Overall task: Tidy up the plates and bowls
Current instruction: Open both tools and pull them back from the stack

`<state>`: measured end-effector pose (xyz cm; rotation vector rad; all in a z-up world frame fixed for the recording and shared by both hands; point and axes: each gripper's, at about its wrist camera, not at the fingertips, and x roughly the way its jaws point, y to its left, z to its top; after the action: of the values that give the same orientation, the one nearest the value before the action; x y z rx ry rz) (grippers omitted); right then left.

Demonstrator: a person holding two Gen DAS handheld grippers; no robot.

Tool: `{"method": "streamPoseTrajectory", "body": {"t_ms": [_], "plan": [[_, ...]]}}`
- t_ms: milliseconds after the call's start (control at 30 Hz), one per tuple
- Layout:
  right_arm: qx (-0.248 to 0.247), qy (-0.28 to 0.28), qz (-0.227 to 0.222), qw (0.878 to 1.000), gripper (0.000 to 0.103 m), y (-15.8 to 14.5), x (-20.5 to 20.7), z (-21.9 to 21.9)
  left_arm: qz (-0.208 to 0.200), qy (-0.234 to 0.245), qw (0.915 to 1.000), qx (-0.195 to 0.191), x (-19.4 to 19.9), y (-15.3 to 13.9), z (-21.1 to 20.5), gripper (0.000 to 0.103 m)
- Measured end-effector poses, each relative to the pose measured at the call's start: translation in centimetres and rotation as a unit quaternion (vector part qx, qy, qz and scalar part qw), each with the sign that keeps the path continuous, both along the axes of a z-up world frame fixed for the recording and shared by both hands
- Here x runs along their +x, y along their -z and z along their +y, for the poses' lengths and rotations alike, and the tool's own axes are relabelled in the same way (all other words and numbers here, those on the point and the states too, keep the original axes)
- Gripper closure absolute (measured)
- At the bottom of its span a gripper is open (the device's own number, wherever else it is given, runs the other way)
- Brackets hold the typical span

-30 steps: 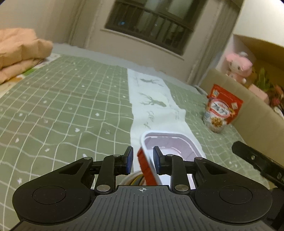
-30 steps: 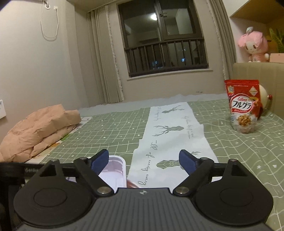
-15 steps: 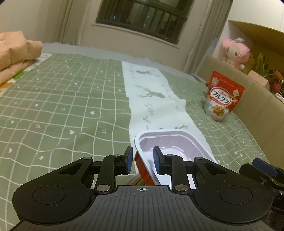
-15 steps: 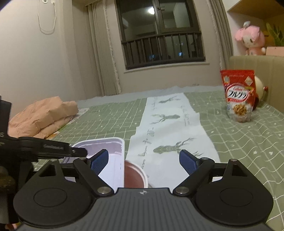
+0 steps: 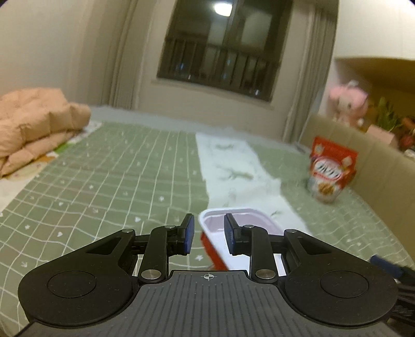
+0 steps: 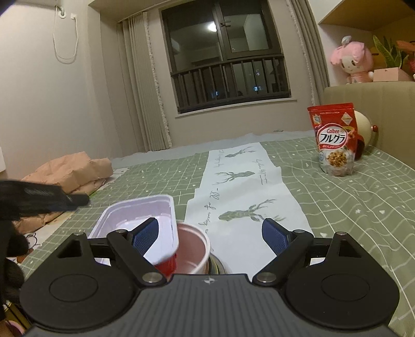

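Left tongs [image 5: 206, 234] straddling the dish rim, right tongs [image 6: 209, 236] wide apart

The left pads sit either side of the rim of the rectangular red-and-white dish [image 5: 242, 224], though the blur hides whether they're actually pinching it. The right tongs hold nothing, with that dish and a round pinkish bowl [image 6: 192, 255] just ahead, low over the green checked bed [image 6: 363, 207]. A cereal bag [image 6: 334, 140] stands well off to the right.

dim warm indoor light; lamp reflection [image 5: 223, 8] in the window at 12 o'clock; left view motion-blurred, edges curved.
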<state>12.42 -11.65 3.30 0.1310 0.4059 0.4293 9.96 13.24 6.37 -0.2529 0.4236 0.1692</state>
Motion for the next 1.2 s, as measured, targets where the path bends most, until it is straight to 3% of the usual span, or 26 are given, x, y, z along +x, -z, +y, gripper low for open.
{"method": "streamPoseTrajectory", "body": {"t_ms": [133, 200, 267, 400, 600, 1200], "plan": [[-0.010, -0.011, 0.025, 1.000, 0.015, 1.3, -2.2, -0.6, -0.006, 0.011, 0.9996, -0.025, -4.0, 1.5, -2.4, 0.078], [-0.021, -0.018, 0.049, 0.998, 0.015, 2.7, -3.5, -0.6, 0.025, 0.020, 0.9988, -0.037, -5.5, 3.9, -4.3, 0.085], [-0.038, -0.019, 0.067, 0.997, 0.015, 4.0, -4.7, -0.6, 0.064, 0.036, 0.9967, -0.034, -6.4, 5.8, -6.2, 0.085], [-0.081, -0.007, 0.066, 0.995, 0.015, 5.8, -7.6, -0.9, 0.103, 0.049, 0.9934, -0.011, -8.0, 8.0, -9.1, 0.085], [-0.094, -0.008, 0.081, 0.992, 0.015, 6.1, -9.4, -1.6, 0.114, 0.026, 0.9926, 0.032, -9.8, 7.9, -11.3, 0.085], [-0.091, -0.014, 0.080, 0.993, 0.015, 6.0, -9.9, -1.9, 0.110, 0.029, 0.9931, 0.028, -10.9, 7.7, -11.7, 0.085]]}}
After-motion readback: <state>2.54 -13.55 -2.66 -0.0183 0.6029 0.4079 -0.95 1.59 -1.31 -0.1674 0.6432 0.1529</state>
